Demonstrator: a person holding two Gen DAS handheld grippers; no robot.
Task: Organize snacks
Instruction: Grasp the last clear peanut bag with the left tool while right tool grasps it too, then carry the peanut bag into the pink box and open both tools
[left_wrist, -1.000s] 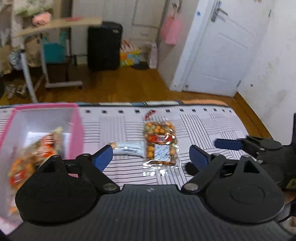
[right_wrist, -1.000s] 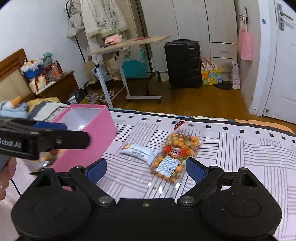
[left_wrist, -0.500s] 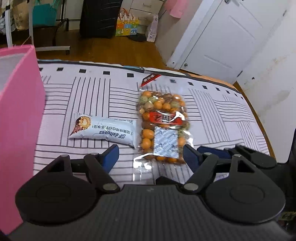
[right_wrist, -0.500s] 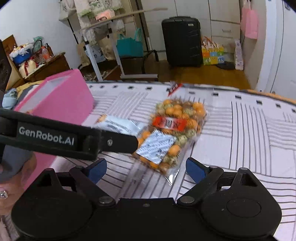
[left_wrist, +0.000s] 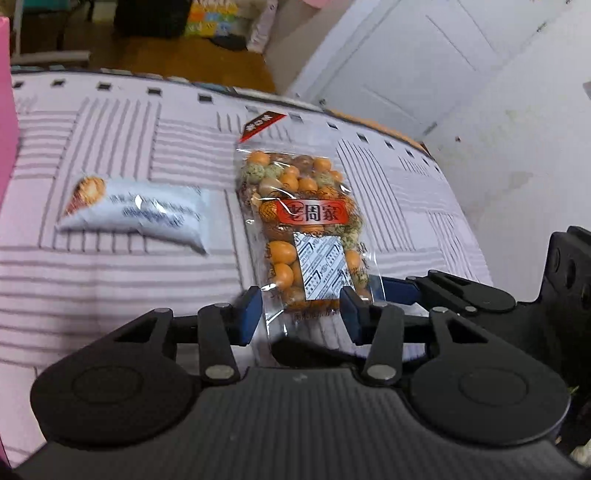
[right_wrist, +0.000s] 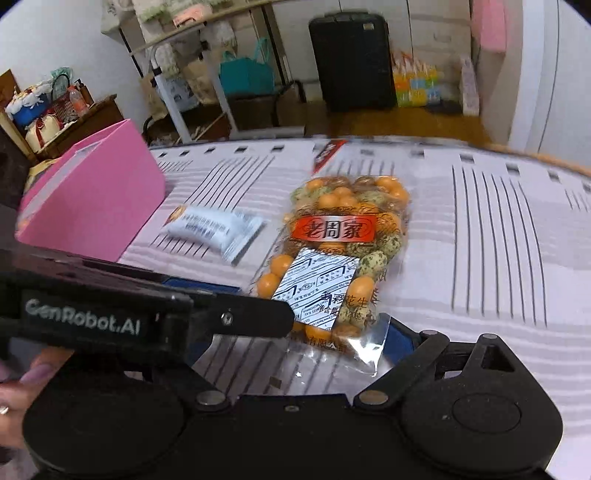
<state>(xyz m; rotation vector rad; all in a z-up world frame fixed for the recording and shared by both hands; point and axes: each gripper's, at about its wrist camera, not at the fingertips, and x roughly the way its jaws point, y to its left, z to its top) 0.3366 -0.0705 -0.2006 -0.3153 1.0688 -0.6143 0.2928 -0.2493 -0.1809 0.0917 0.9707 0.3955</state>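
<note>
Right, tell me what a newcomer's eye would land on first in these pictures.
First, the clear plastic bag of orange and green coated nuts with its red label, lying mid-way across the striped bedcover. The left gripper is closing its jaws around that bag's near end. To the left lie a small white snack packet and, beyond it, an open pink box.

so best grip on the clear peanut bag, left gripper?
Near sealed end of the peanut bag, from the short side facing the left gripper. The bag lies flat, that end thin film, bulky nuts farther up. Jaws already straddle it and are closing.
</note>
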